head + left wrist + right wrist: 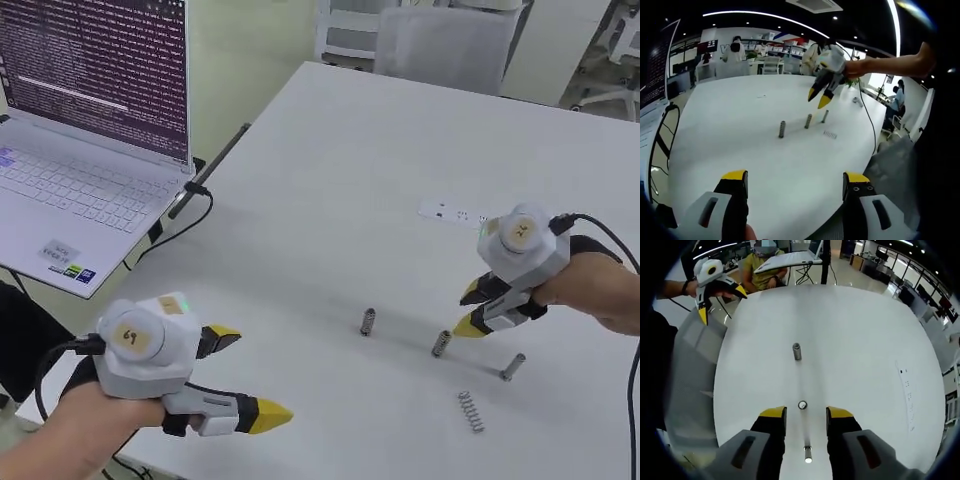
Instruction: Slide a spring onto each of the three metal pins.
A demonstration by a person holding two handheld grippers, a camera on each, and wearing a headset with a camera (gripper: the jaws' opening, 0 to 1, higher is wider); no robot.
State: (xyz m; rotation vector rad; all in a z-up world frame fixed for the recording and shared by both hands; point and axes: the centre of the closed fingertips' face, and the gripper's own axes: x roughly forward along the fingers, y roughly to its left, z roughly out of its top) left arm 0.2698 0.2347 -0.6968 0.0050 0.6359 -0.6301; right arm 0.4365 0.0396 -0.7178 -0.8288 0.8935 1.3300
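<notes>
Standing in a row on the smooth white surface (pixel 330 170) are three short metal pins. Two look finished: the end sprung pin (pixel 368 321), farthest from the bare pin (pixel 512 367), and the middle sprung pin (pixel 441 343) next to it both show ribbed, coiled sleeves. The bare pin, a smooth shiny grey rod, is what remains. Just beside it, nearer the person, the loose steel coil spring (pixel 470 411) lies on its side. The right gripper (pixel 468 310), white plastic with yellow tips, hovers near the bare pin, fingers slightly spread, pinching nothing. The left gripper (pixel 250 375) is well apart from that pin, fingers spread wide and empty.
</notes>
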